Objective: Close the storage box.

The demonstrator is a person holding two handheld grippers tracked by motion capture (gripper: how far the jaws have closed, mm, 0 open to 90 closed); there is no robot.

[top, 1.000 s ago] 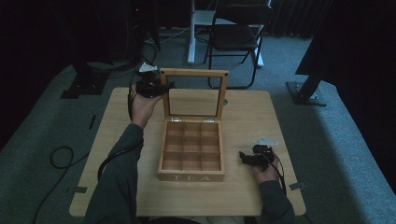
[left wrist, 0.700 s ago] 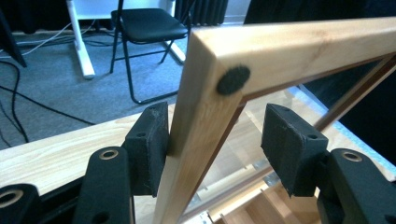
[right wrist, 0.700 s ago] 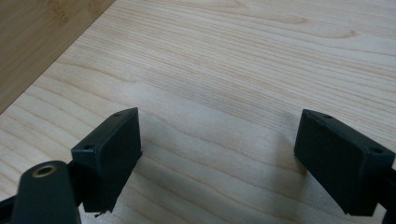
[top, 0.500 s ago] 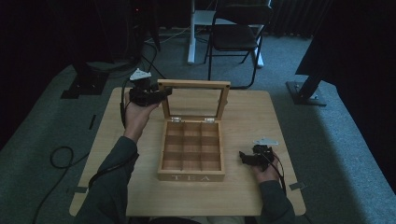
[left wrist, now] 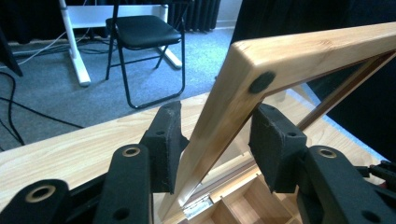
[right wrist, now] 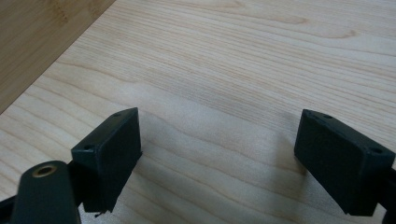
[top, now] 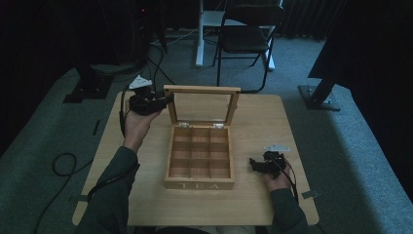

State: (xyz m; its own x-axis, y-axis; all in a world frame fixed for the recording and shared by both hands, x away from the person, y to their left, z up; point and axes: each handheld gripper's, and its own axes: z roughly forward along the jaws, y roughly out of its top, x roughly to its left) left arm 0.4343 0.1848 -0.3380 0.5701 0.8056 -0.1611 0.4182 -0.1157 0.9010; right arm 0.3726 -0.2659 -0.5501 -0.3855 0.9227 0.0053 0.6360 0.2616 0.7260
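Observation:
A wooden tea box point(top: 199, 184) with empty compartments stands mid-table, its glass-paned lid point(top: 202, 89) raised nearly upright. My left gripper point(top: 163, 101) is at the lid's upper left corner. In the left gripper view the lid frame point(left wrist: 303, 51) runs between the jaws of this gripper point(left wrist: 215, 135), and both pads press on it. My right gripper point(top: 254, 165) rests low on the table to the right of the box. It stands open over bare wood point(right wrist: 219, 154) with nothing between its fingers.
The light wooden table point(top: 253, 122) has room on both sides of the box. Behind it on the carpet stand a black folding chair point(top: 246, 39) and a white desk leg point(top: 199, 34). Cables point(top: 63, 163) lie on the floor at left.
The lid's top edge has swung a little toward the near side, with my left gripper following at its corner. The right gripper has stayed put.

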